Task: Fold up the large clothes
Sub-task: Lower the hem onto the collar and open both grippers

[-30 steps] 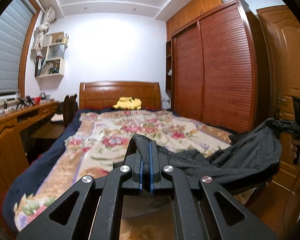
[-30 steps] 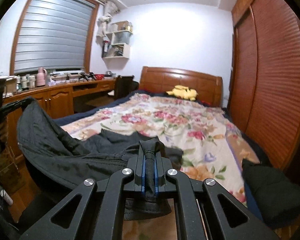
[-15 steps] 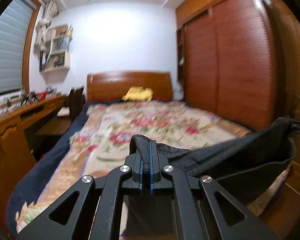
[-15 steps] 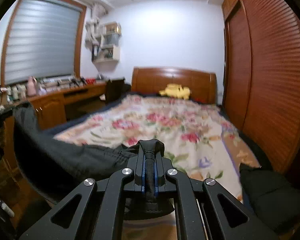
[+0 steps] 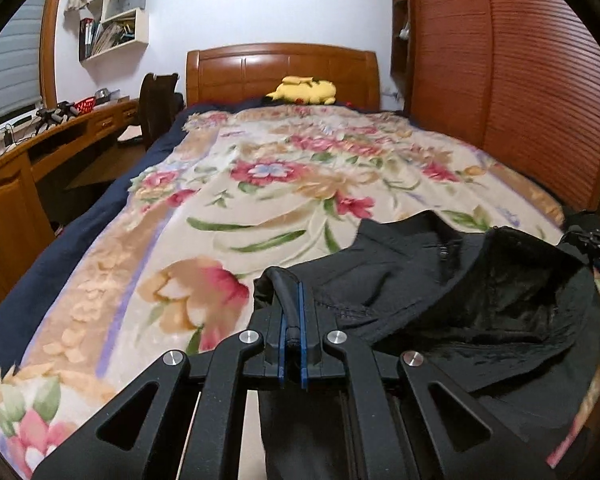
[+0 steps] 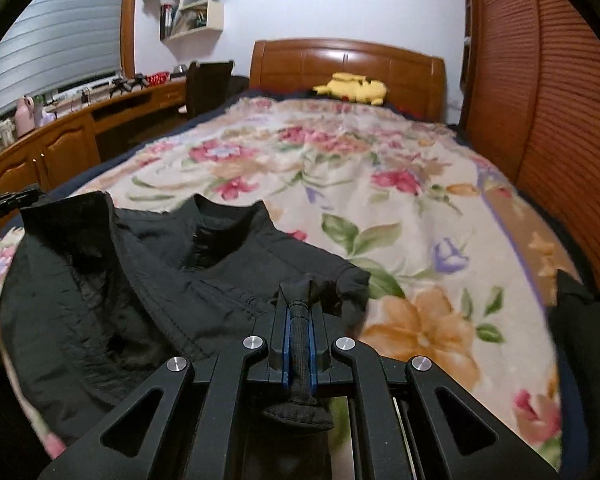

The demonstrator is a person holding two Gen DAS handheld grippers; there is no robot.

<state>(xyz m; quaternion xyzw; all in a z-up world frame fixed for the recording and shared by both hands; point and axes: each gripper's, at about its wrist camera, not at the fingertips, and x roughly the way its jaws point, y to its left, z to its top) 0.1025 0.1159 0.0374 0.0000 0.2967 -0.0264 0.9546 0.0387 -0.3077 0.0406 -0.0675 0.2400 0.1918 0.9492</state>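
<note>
Black jacket | left fingers clamped on it | right fingers likewise

Left tool: matte black, angular linkage arms spreading to lower left and lower right of frame, each with a triangular cut-out. Four round silver screw heads sat in a shallow arc across the arms. Finger pads were thin blue strips edging black blocks at lower centre.

Right tool: same build, matte black, four silver screws, triangular cut-outs, blue pad edges. Pale rail strips showed between the arms at bottom of frame. No skin or sleeve seen clearly.
</note>
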